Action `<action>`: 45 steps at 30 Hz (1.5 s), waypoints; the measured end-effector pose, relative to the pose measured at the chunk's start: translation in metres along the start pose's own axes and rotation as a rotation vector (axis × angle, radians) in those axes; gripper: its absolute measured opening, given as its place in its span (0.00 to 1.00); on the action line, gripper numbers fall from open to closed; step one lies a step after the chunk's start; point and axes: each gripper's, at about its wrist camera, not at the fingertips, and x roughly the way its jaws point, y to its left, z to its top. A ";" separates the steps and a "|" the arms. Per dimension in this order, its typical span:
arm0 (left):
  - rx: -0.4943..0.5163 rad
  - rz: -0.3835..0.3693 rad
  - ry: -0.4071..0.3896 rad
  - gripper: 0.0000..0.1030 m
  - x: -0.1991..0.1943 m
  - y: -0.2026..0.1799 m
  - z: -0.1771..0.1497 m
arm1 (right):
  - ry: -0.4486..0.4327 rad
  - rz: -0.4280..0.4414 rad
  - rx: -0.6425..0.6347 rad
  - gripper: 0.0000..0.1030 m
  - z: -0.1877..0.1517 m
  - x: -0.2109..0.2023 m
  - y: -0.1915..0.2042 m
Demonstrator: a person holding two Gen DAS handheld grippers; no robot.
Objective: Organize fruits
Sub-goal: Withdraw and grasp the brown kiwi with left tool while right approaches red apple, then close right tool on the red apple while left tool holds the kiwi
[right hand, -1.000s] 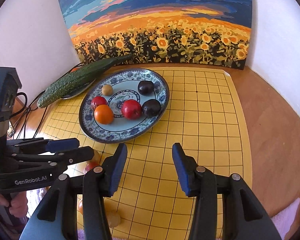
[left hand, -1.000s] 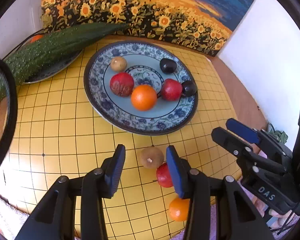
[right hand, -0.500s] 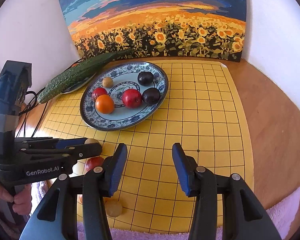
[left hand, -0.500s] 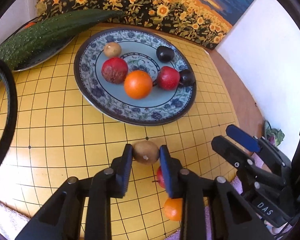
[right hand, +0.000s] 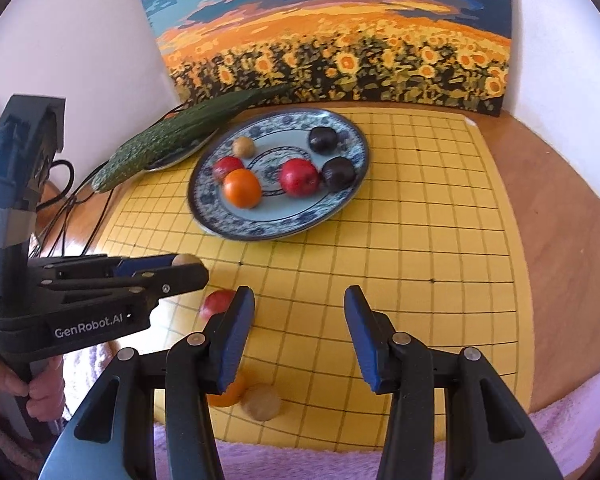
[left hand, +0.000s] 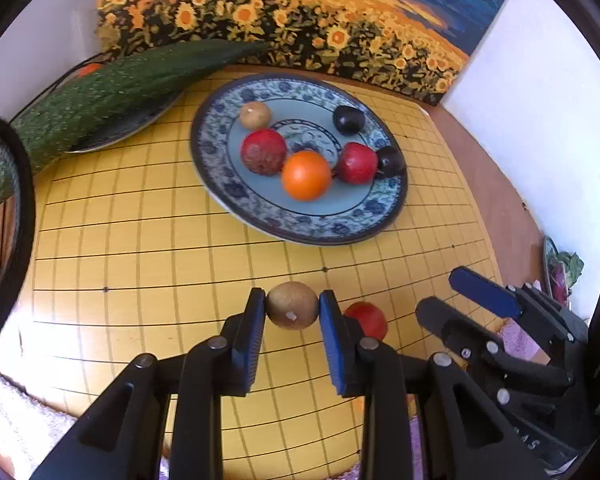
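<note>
A sunflower painting backs the yellow grid bench. The left gripper clenches a brown fruit; ahead, the plate already carries six fruits. The right gripper hangs released. Three loose fruits remain near it.

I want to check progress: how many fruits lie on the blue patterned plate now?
6 on the blue patterned plate: orange, two red fruits, two dark plums, one brown fruit.
</note>
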 end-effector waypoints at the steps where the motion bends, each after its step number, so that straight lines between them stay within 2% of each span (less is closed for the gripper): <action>1: -0.002 0.006 -0.003 0.28 -0.001 0.001 -0.001 | 0.003 0.010 -0.002 0.47 -0.001 0.001 0.002; 6: -0.024 0.037 -0.010 0.28 -0.007 0.010 -0.004 | 0.029 0.067 -0.013 0.47 -0.003 0.007 0.014; 15: -0.041 0.050 -0.021 0.28 -0.011 0.020 -0.008 | 0.063 0.069 -0.058 0.47 -0.005 0.021 0.033; 25: -0.026 0.052 -0.033 0.28 -0.011 0.026 -0.010 | 0.067 0.064 -0.039 0.46 -0.009 0.032 0.040; 27: -0.022 0.051 -0.037 0.28 -0.011 0.025 -0.010 | 0.063 0.060 -0.041 0.37 -0.010 0.032 0.041; 30: -0.014 0.049 -0.040 0.28 -0.012 0.023 -0.011 | 0.061 0.054 -0.041 0.31 -0.012 0.033 0.040; 33: -0.011 0.053 -0.038 0.28 -0.011 0.021 -0.012 | 0.061 0.062 -0.033 0.30 -0.012 0.035 0.037; 37: -0.020 0.063 -0.038 0.28 -0.012 0.020 -0.012 | 0.062 0.082 -0.039 0.30 -0.010 0.034 0.034; 42: -0.057 0.076 -0.043 0.28 -0.016 0.021 -0.013 | 0.079 0.109 -0.081 0.38 -0.006 0.034 0.037; 45: -0.086 0.082 -0.036 0.28 -0.016 0.024 -0.017 | 0.085 0.121 -0.090 0.38 -0.002 0.039 0.039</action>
